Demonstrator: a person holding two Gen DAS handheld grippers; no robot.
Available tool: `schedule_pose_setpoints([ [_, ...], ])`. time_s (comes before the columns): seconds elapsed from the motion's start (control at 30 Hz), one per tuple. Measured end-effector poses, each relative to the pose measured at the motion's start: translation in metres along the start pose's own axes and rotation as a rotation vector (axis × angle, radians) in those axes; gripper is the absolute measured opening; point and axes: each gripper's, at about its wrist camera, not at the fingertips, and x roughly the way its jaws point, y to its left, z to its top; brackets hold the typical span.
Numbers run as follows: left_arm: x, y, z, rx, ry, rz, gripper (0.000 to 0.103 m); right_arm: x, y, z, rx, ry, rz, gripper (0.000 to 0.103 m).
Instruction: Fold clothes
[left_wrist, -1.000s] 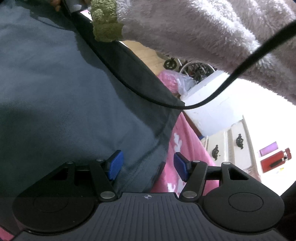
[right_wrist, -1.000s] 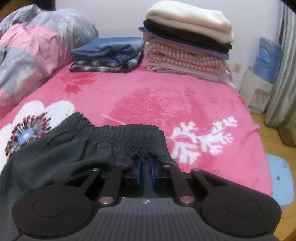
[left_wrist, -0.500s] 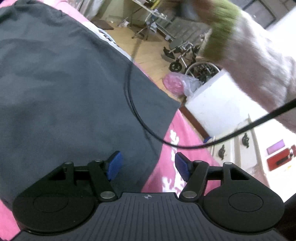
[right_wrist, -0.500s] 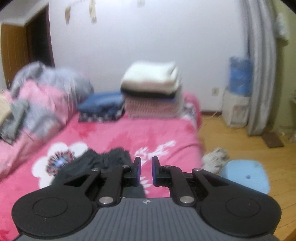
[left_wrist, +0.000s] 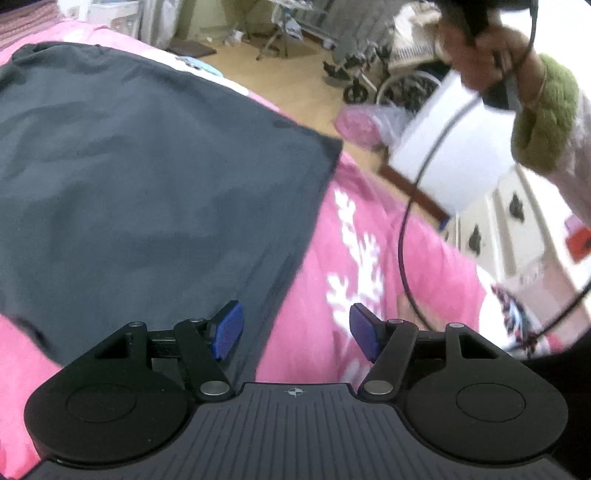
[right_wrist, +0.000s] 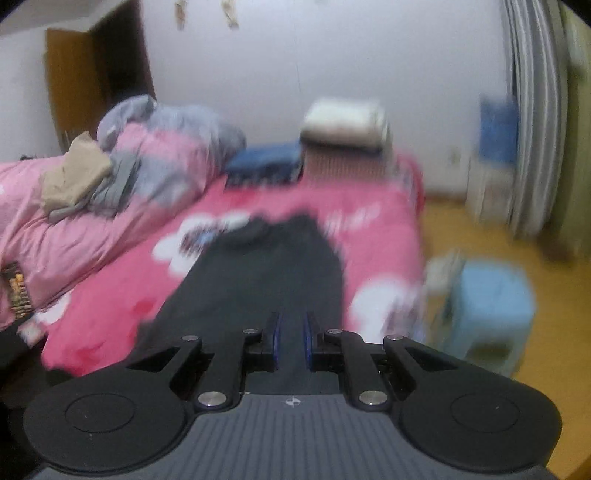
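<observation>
Dark grey trousers (left_wrist: 129, 166) lie spread flat on the pink floral bedcover (left_wrist: 369, 240). My left gripper (left_wrist: 295, 332) hovers open over their lower right edge; its left blue pad (left_wrist: 229, 328) is above the cloth and the right pad over the bedcover. In the blurred right wrist view the trousers (right_wrist: 266, 280) stretch away along the bed, waistband at the far end. My right gripper (right_wrist: 291, 339) is raised well above them, jaws a narrow gap apart, with nothing between them. A hand (left_wrist: 480, 55) in a green-cuffed sleeve holds that gripper, its black cable (left_wrist: 417, 192) dangling.
Folded clothes are stacked at the bed's far end: a tall pile (right_wrist: 343, 122) and a blue pile (right_wrist: 264, 158). A crumpled duvet (right_wrist: 147, 162) with loose garments lies left. A light blue stool (right_wrist: 491, 306) stands on the wood floor right. White drawers (left_wrist: 517, 206) stand beyond the bed.
My right gripper has let go of the trousers' waistband and pulled up and back from the bed. The sleeve has lifted away from over the left gripper, which stays open.
</observation>
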Motion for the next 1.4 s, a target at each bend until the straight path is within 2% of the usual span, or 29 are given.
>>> schedule_pose_setpoints([
  [0.1,-0.001,-0.004,-0.016,0.010,0.085,-0.015,0.064,0.008,0.014,-0.041,0.024,0.076,0.023,0.013],
  [0.23,0.002,-0.013,-0.022,-0.023,0.144,-0.034,0.064,0.025,0.025,-0.082,0.035,0.152,0.028,0.013],
  [0.3,0.000,-0.012,-0.024,-0.044,0.154,-0.036,0.064,0.037,0.027,-0.097,0.000,0.222,-0.021,0.013],
  [0.33,-0.002,-0.010,-0.026,-0.059,0.162,-0.040,0.064,0.045,0.031,-0.105,-0.056,0.278,-0.073,0.013],
  [0.4,-0.008,-0.003,-0.031,-0.086,0.171,-0.035,0.064,0.050,0.039,-0.112,-0.143,0.318,-0.124,0.013],
  [0.5,-0.021,0.010,-0.041,-0.126,0.179,-0.019,0.064,0.037,0.059,-0.097,-0.205,0.256,-0.128,0.013],
  [0.53,-0.025,0.014,-0.045,-0.139,0.181,-0.014,0.064,0.031,0.069,-0.092,-0.234,0.213,-0.107,0.013],
  [0.6,-0.033,0.023,-0.050,-0.164,0.183,-0.001,0.064,0.026,0.090,-0.084,-0.263,0.171,-0.009,0.013],
  [0.7,-0.040,0.032,-0.050,-0.204,0.152,0.024,0.064,0.037,0.127,-0.084,-0.338,0.172,0.132,0.013],
  [0.77,-0.045,0.037,-0.052,-0.239,0.131,0.026,0.064,0.053,0.146,-0.090,-0.393,0.209,0.171,0.013],
  [0.9,-0.051,0.047,-0.060,-0.315,0.107,0.018,0.064,0.084,0.159,-0.123,-0.492,0.378,0.127,0.013],
  [1.0,-0.051,0.060,-0.067,-0.401,0.081,0.027,0.064,0.074,0.169,-0.116,-0.530,0.367,0.130,0.013],
  [1.13,-0.054,0.080,-0.066,-0.524,0.013,0.045,0.064,0.058,0.184,-0.106,-0.530,0.291,0.201,0.013],
  [1.23,-0.061,0.095,-0.065,-0.633,-0.053,0.057,0.063,0.053,0.197,-0.112,-0.572,0.272,0.257,0.013],
  [1.27,-0.064,0.100,-0.067,-0.674,-0.072,0.059,0.063,0.054,0.202,-0.115,-0.591,0.276,0.277,0.015],
  [1.37,-0.073,0.113,-0.072,-0.775,-0.125,0.065,0.063,0.062,0.217,-0.125,-0.663,0.294,0.313,0.034],
  [1.4,-0.076,0.115,-0.073,-0.795,-0.139,0.068,0.063,0.065,0.222,-0.128,-0.691,0.301,0.323,0.037],
])
